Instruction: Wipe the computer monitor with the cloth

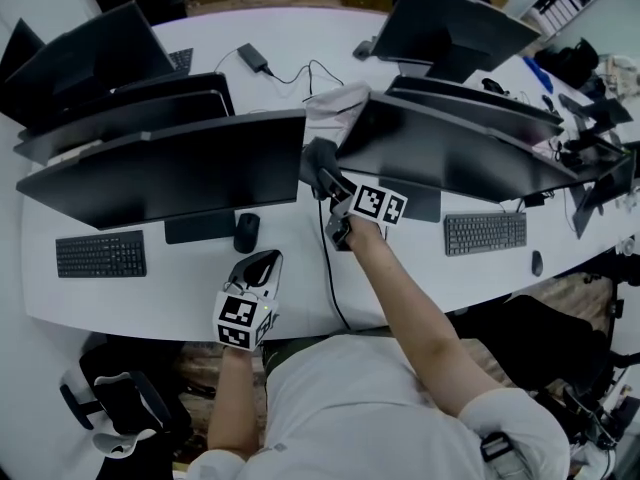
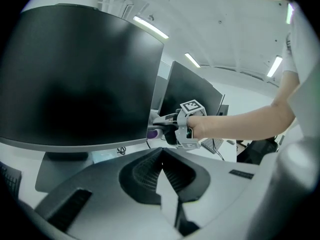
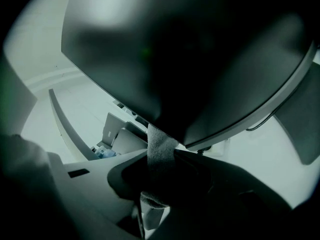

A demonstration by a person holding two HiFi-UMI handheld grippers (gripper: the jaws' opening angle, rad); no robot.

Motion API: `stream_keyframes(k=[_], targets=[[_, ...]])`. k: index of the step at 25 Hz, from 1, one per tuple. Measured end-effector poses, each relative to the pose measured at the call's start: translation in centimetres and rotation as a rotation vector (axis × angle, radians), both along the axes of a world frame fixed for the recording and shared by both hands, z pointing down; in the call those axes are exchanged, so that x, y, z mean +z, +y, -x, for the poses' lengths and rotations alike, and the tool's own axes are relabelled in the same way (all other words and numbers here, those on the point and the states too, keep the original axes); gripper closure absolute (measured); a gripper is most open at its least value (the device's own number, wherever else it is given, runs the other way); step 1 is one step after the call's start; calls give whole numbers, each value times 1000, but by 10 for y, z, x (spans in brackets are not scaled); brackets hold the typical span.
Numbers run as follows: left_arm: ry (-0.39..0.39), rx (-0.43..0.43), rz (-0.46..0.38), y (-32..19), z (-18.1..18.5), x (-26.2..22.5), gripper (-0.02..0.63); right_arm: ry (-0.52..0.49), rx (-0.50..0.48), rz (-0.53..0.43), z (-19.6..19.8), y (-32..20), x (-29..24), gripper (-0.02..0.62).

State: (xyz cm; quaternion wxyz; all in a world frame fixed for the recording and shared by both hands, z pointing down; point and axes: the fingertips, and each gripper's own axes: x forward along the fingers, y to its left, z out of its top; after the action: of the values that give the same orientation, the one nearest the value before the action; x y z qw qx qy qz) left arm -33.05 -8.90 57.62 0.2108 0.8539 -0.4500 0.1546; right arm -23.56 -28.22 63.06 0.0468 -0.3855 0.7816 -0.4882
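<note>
The right gripper point(image 3: 159, 166), closest to its own camera, is clenched on a grey cloth point(image 3: 161, 139), a strip of which stands up out of the jaws and touches the lower corner of a dark computer monitor point(image 3: 190, 54). From the head view that corner sits in the gap between the two front monitors, near the middle of the desk point(image 1: 150, 303). It looks like the left screen's right lower corner, though I cannot be sure which of the two it is. Wiping seems to be at its start or at the end of a stroke, with the cloth on the bezel, not the glass. The next move probably calls for laying the cloth flat on the panel and sweeping across it with light, even pressure, so the screen does not rock on its stand. The left gripper point(image 2: 161, 159) is clenched on nothing and hovers over the desk's front edge, just beside a black mouse point(image 1: 246, 232), with a keyboard point(image 1: 101, 254) further toward the left end. No brand or label can be read. The only print is the black-and-white square markers on the gripper cubes, and the key legends are too small to make out.
</note>
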Motion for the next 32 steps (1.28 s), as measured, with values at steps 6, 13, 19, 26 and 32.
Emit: stream_keyframes(k=[6,13,19,26,32], targets=[[5,31,-24,-4,-9,-8,606,-35,13,-60,-3,2,-37,500],[11,69,-60,-8,-23,-25,606,-87,28,-137,-4,5,-89,500],[20,97,-93,-6,-35,-42,606,-130,42,-198,-6,5,-134,500],[22,123,-113,-3,-45,-54,606,-190,60,-253,-8,6,-187,500],[16,144,-127,0,-49,-62,605,-253,72,-302,-9,8,-235,500]])
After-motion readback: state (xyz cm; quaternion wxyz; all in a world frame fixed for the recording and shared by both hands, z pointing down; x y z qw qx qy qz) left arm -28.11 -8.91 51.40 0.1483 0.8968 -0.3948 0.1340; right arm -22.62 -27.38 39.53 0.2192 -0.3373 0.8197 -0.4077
